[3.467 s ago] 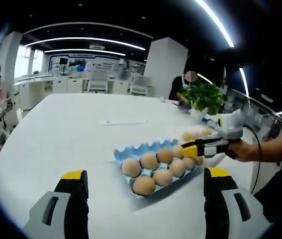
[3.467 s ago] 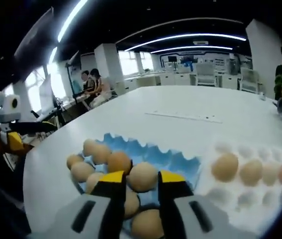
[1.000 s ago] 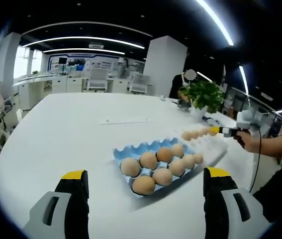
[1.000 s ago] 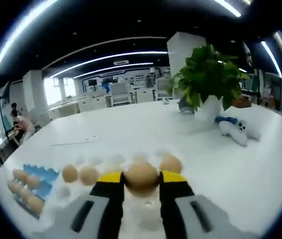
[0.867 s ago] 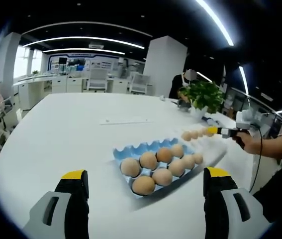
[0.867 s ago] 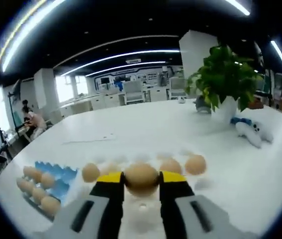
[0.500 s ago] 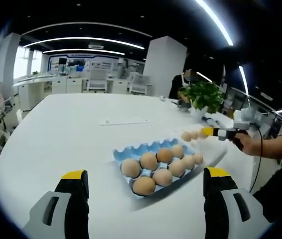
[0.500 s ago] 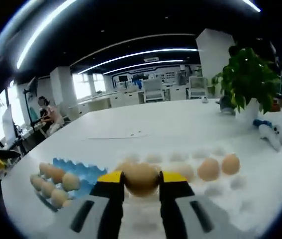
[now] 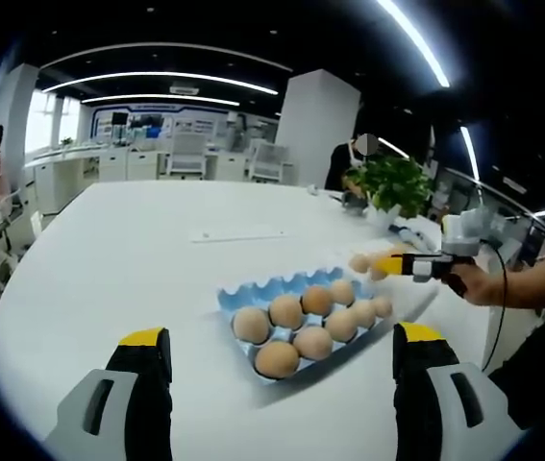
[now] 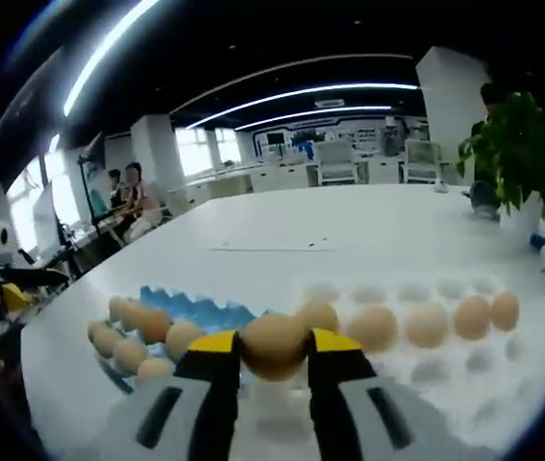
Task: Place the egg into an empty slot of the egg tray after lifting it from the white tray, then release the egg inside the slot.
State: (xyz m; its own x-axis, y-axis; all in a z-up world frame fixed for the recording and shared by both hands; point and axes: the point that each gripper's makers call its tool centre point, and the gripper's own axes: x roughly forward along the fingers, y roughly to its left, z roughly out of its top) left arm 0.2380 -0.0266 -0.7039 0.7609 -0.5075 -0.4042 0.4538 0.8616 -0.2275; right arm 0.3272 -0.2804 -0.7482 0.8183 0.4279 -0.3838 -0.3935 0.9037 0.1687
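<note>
both views face the blue egg tray [image 9: 291, 317] from opposite sides.

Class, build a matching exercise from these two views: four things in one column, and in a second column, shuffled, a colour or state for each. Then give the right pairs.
Things:
1. right tool
2. left tool
3. egg tray
4. potted plant

States or colours:
A. blue, partly filled with eggs
B. green leaves
C. shut on an egg
D. open, holding nothing

Pairs: 1-C, 2-D, 3-A, 4-B
</note>
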